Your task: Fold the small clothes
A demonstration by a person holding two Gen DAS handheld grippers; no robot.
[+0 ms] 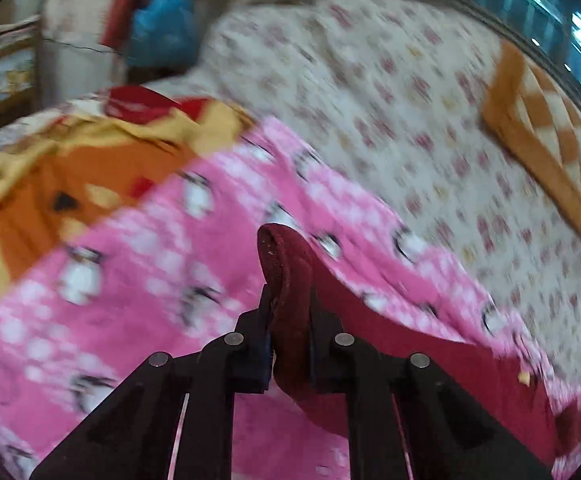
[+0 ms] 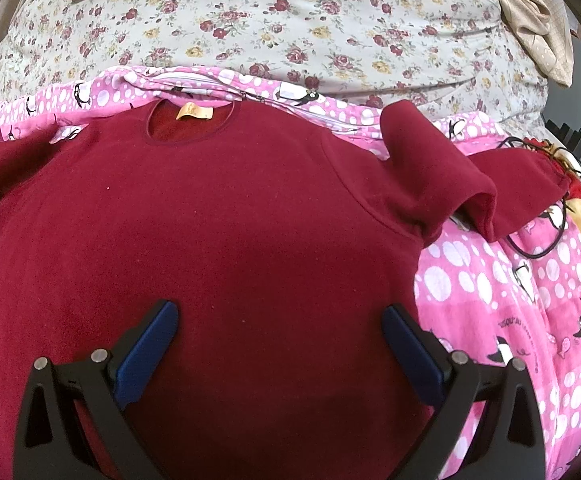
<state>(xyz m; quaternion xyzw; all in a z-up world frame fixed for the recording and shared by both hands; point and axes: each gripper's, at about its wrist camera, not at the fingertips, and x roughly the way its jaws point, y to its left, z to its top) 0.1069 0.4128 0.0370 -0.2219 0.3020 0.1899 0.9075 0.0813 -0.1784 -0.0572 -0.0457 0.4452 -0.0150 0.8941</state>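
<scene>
Pink blanket (image 2: 530,280) bears sweater (image 2: 210,220); left tongs (image 1: 290,304) pinch it, right tongs (image 2: 280,320) gape.

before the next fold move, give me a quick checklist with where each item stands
1. Left gripper has a grip: ok, shut on a bunched edge of the maroon shirt.
2. Right gripper free: ok, jaws wide open above the shirt body, holding nothing.
3. Shirt body flat: ok, spread on the pink blanket, collar tag at the far end.
4. Far sleeve laid out: not ok, doubled over and rumpled.
5. Black cable clear of the shirt: cannot tell, it lies close to the sleeve.
6. Which part the left gripper holds: cannot tell, left view is blurred.
</scene>
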